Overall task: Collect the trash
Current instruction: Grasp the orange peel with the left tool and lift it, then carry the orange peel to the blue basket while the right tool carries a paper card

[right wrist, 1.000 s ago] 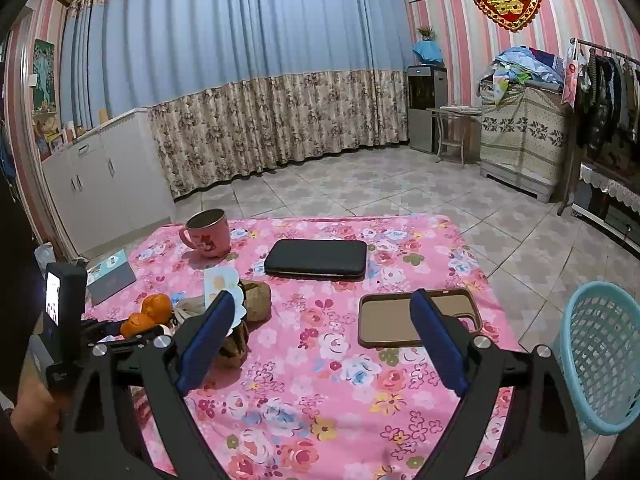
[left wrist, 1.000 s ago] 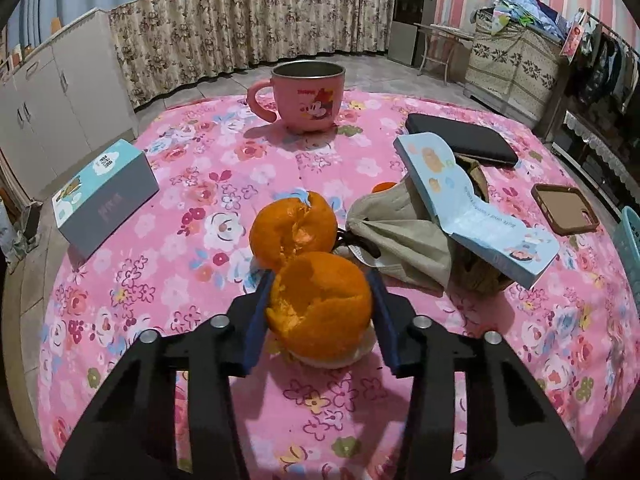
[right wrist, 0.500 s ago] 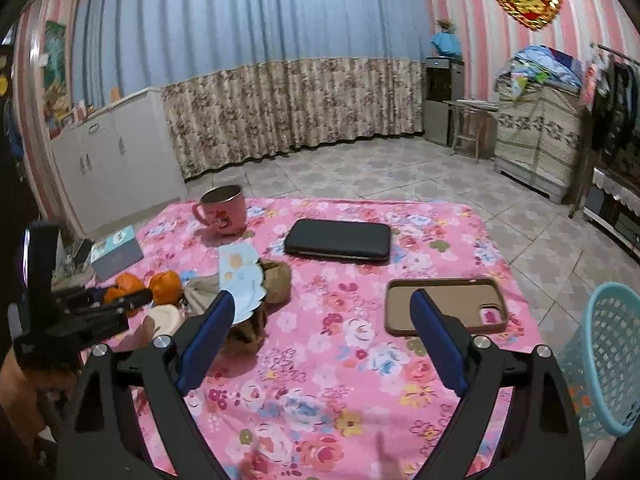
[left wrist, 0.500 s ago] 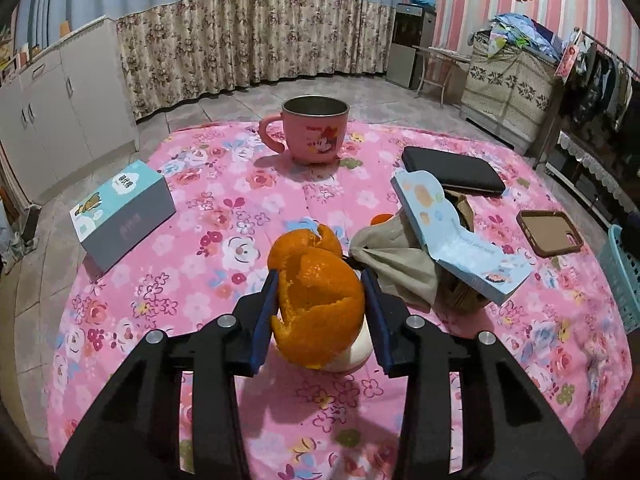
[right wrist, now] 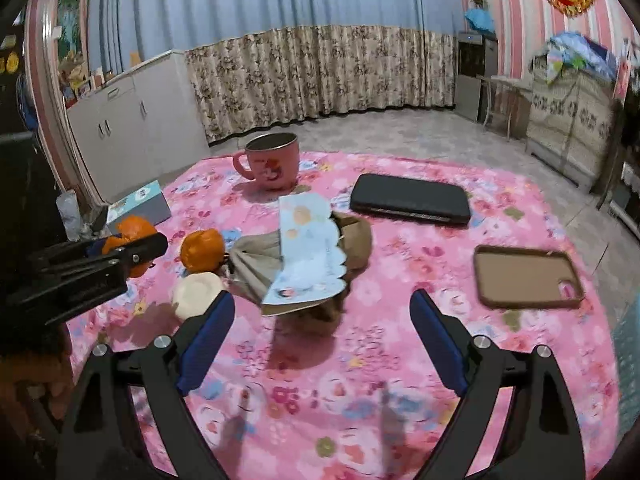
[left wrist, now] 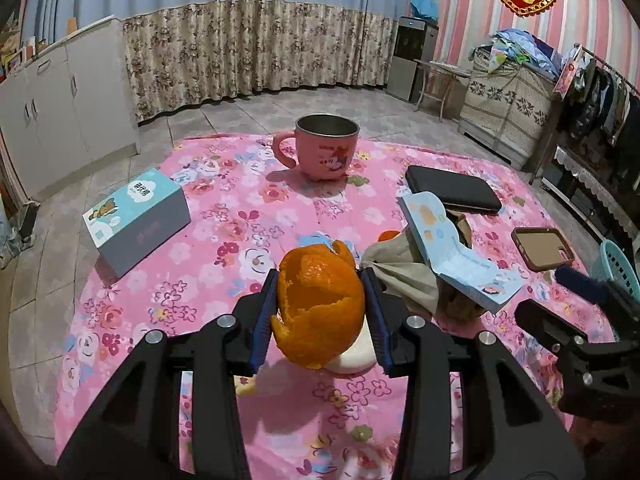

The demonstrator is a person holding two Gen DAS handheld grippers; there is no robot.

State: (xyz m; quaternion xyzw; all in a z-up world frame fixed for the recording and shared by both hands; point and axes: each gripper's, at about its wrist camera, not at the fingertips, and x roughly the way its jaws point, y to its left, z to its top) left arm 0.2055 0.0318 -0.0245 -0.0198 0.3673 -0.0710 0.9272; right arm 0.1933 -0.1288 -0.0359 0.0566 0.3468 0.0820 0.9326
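Left gripper [left wrist: 320, 312]: blue-padded jaws clamped on a curled orange peel [left wrist: 318, 304], held clear above the floral pink tablecloth [left wrist: 224, 240].
Right gripper [right wrist: 322, 340]: jaws spread wide and holding nothing, poised over the cloth just short of the trash pile.
Trash on the table: a second orange peel [right wrist: 202, 250] and a pale round piece [right wrist: 198, 294], perhaps peel lying pith-up, sit beside crumpled brown paper [right wrist: 256, 258] topped by a light-blue opened carton [right wrist: 308, 248].
Other objects: a pink cartoon mug [left wrist: 326, 152] at the far edge, a blue-and-white tissue box [left wrist: 138, 218] to the left, a black case [right wrist: 412, 202] and a brown phone case [right wrist: 528, 278] to the right.
Bin: a teal basket [left wrist: 618, 270] stands off the table's right edge.
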